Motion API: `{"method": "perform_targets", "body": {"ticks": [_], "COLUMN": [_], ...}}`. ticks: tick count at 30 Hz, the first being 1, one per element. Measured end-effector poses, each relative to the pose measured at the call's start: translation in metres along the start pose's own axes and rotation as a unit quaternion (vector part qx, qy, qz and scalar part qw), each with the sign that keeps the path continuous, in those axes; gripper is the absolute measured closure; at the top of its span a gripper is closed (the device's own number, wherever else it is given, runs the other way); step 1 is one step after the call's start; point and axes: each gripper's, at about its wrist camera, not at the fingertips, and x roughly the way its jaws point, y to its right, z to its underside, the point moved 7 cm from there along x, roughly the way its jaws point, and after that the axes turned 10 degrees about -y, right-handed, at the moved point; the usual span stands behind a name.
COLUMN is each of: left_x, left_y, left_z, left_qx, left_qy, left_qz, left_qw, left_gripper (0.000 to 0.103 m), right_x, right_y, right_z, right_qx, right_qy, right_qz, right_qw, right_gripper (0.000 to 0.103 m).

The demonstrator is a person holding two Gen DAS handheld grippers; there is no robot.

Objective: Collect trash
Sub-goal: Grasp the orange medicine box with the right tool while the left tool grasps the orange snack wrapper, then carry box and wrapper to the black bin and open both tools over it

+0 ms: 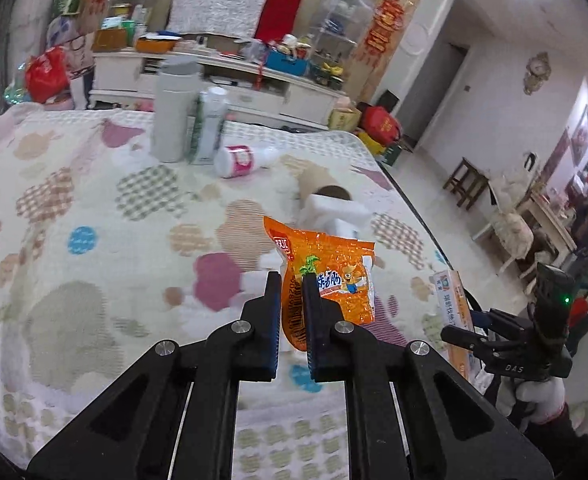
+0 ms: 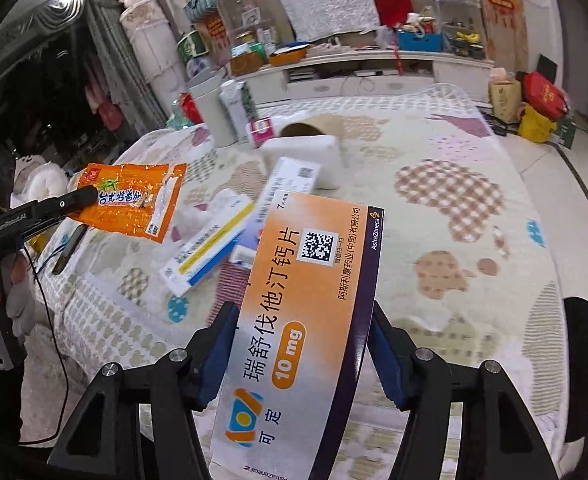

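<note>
My left gripper (image 1: 291,280) is shut on an orange snack wrapper (image 1: 326,276) and holds it above the patterned bedspread (image 1: 93,208); the wrapper also shows at the left of the right wrist view (image 2: 133,200). My right gripper (image 2: 302,316) is shut on an orange and silver medicine box (image 2: 294,328), held above the bed; its edge shows in the left wrist view (image 1: 454,312). More trash lies on the bed: a white and blue medicine box (image 2: 209,252), a white foam block (image 2: 306,156), a cardboard tube (image 1: 322,184) and a pink-labelled bottle (image 1: 237,160).
A grey cylinder bin (image 1: 173,112) and a tall white-green carton (image 1: 209,128) stand at the far side of the bed. A cluttered white cabinet (image 1: 221,76) lies beyond. The bed's right edge (image 1: 414,208) drops to a tiled floor with wooden stools (image 1: 466,180).
</note>
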Motion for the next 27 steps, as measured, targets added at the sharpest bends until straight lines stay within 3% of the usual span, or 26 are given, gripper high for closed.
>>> {"method": "perform_targets", "body": {"ticks": [16,27], "left_x": [0.091,0.147], "left_y": [0.120,0.194], "left_z": [-0.004,0.000], "left_qx": [0.076,0.108], "left_qy": [-0.051,-0.086], "left_qz": [0.039,0.060], "left_qw": [0.9951,0.9887], "left_gripper": [0.095,0.095], "right_x": [-0.024,-0.050], "right_y": [0.094,0.177], "right_z": [0.017,0.041], "right_qx": [0.066,0.133], "right_qy": [0.012,0.021], "right_qz": [0.066,0.105], "right_qw": [0.996,0.985], "right_gripper": [0.042,0.042]}}
